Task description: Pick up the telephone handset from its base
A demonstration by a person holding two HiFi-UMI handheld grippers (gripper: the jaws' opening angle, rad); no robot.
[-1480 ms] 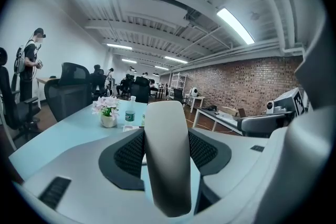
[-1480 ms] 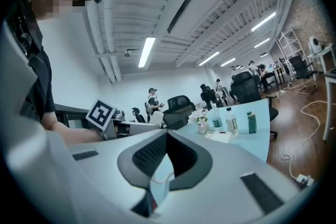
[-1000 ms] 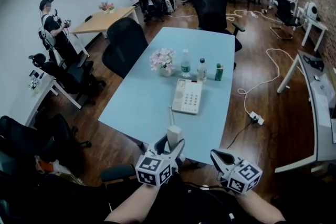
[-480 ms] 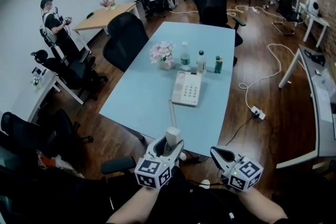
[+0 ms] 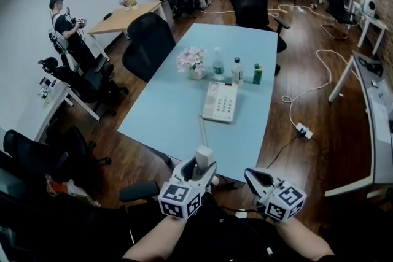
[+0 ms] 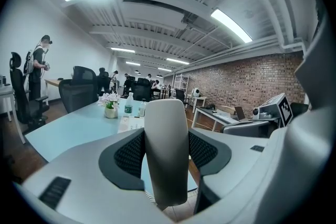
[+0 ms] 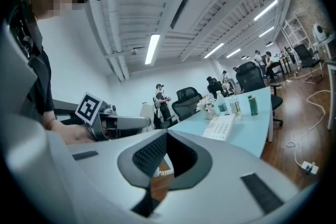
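Observation:
The white telephone base [image 5: 220, 102] lies on the light-blue table [image 5: 178, 116], its cradle side bare. The white handset [image 5: 203, 156] hangs off the table's near edge, and my left gripper [image 5: 201, 166] is shut on it. A thin cord [image 5: 201, 131] runs from the handset back to the base. In the left gripper view the handset [image 6: 166, 149] stands upright between the dark pads [image 6: 127, 153], with the base [image 6: 127, 123] far ahead. My right gripper [image 5: 254, 177] hovers to the right, jaws together and empty; its own view shows the base [image 7: 220, 126] on the table.
A vase of flowers [image 5: 191, 62], two clear bottles [image 5: 218, 67] and a green can [image 5: 257, 74] stand behind the base. Black office chairs [image 5: 146, 43] ring the table. A white cable and power strip [image 5: 301, 129] lie on the wooden floor at right. People work at the back.
My left gripper, with the handset in it, has drawn slightly further from the base toward me. The right gripper has stayed put.

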